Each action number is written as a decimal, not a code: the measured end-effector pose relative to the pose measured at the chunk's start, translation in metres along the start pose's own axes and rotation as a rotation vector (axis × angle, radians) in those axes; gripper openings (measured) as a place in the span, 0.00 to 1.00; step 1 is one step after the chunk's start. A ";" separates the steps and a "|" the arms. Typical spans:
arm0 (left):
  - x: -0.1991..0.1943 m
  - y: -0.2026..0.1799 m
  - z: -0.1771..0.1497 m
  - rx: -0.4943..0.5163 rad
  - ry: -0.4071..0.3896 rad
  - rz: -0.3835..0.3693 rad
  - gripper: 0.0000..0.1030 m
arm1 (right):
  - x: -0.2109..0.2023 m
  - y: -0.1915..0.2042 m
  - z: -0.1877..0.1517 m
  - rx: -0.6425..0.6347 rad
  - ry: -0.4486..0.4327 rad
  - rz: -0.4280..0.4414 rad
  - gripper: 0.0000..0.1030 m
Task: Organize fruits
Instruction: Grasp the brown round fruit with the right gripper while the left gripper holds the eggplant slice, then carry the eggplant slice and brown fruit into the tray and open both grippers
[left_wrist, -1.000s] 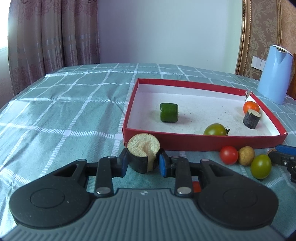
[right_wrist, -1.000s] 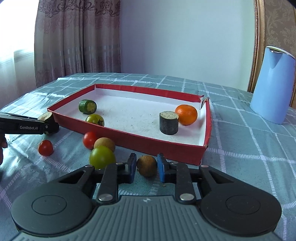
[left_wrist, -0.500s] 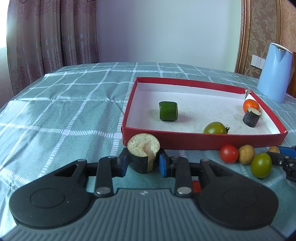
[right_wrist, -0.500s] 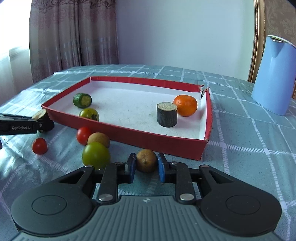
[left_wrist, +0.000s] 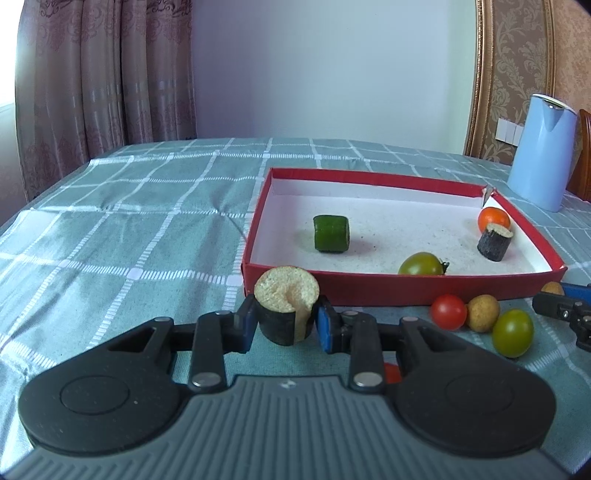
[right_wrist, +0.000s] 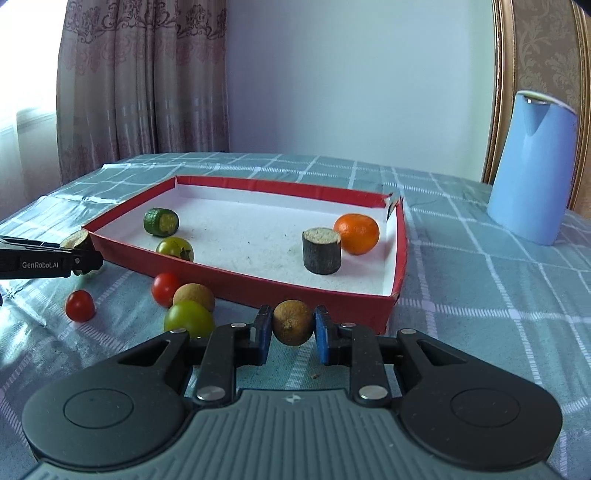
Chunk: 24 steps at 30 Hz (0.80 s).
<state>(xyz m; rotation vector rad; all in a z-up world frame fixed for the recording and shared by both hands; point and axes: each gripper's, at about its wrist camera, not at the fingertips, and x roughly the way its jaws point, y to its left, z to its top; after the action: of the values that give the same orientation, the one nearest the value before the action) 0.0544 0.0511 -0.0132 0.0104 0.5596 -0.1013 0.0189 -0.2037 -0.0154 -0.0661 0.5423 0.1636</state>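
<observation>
Brown round fruit (right_wrist: 293, 322) is sitting gripped in right claw (right_wrist: 291, 328), just short of red tray (right_wrist: 317, 295) at 12 o'clock. Left claw (left_wrist: 286, 325) is clamping dark cut chunk (left_wrist: 286, 310) likewise. Judging: carry step; next, both loads are needing lifting over the rim.

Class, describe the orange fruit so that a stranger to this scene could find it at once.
Start at the red tray on the checked tablecloth and go to its corner nearest the blue jug. There sits the orange, right beside a dark upright stump. It is the only orange thing; the other round fruits are green, red or brown.
</observation>
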 end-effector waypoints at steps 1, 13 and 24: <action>-0.001 0.000 0.000 0.002 -0.006 0.000 0.29 | -0.001 0.000 0.000 0.001 -0.008 -0.003 0.23; -0.008 -0.023 0.016 0.057 -0.064 -0.047 0.29 | -0.004 -0.002 0.019 -0.016 -0.072 -0.038 0.23; 0.035 -0.050 0.047 0.073 -0.014 -0.069 0.29 | 0.043 0.002 0.045 -0.028 -0.002 -0.036 0.23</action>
<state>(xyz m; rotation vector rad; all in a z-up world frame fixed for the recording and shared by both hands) 0.1042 -0.0033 0.0092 0.0611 0.5418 -0.1883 0.0778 -0.1911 0.0003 -0.1026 0.5361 0.1362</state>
